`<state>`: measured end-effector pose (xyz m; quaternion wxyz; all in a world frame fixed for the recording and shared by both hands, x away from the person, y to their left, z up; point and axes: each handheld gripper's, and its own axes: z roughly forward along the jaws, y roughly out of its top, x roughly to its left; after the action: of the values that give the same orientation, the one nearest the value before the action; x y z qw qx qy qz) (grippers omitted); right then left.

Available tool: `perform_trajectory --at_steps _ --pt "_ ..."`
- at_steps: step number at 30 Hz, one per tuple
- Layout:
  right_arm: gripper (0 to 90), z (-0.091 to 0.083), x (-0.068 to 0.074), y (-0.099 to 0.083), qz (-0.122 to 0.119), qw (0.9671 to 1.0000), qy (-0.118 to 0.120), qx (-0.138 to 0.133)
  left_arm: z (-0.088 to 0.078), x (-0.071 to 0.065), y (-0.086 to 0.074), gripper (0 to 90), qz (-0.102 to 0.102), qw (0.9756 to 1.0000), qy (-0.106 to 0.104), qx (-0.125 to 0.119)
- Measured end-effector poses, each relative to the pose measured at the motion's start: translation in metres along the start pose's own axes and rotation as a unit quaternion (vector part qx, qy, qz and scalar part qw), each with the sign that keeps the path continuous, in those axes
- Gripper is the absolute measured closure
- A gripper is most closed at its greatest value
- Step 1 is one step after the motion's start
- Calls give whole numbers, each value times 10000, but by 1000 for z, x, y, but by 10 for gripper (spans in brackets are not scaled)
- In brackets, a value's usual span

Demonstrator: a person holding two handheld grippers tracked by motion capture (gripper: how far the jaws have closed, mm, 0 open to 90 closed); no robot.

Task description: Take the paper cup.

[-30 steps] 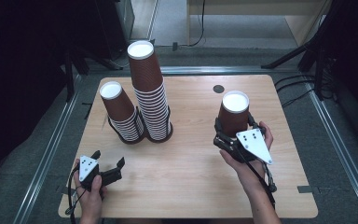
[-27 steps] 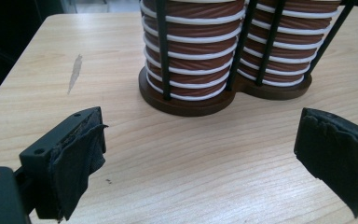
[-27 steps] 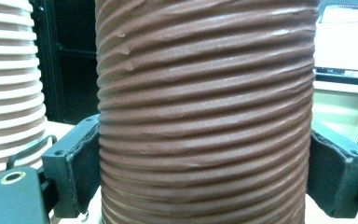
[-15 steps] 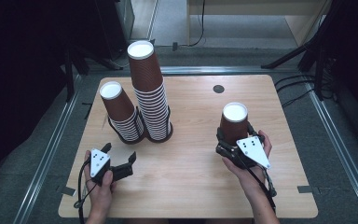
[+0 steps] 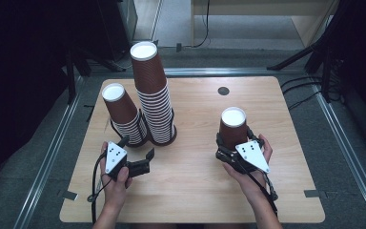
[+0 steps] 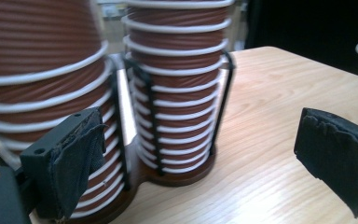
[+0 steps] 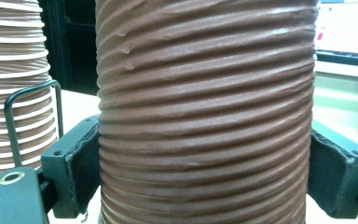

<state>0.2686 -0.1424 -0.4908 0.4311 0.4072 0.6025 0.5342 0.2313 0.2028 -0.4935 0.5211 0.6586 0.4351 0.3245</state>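
Left tool (image 5: pixel 140 155): lower left of the high view, held in the left hand (image 5: pixel 114 179), jaws spread wide with nothing between them. Right tool (image 5: pixel 228 143): lower right of the frame, held in the right hand (image 5: pixel 250 174), jaws pressed against both sides of a cup (image 5: pixel 232 128).

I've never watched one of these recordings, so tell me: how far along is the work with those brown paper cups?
One upside-down cup already stands apart from the two stacks, clamped on both sides by the right gripper; it seems to rest on the table. The left gripper is open and empty, pointing at the base of the shorter stack beside the taller stack. Both stacks in their wire holder hold many cups, so most handling probably remains.
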Motion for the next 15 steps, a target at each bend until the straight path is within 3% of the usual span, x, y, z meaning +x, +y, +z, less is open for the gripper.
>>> perform_trajectory --at_steps 7,15 --pt "111 3 8 -3 -49 10000 41 -42 0 -15 12 20 3 9989 -461 -96" --pt "115 8 20 -9 -486 9985 224 131 -3 -28 18 20 80 9966 -809 -102"
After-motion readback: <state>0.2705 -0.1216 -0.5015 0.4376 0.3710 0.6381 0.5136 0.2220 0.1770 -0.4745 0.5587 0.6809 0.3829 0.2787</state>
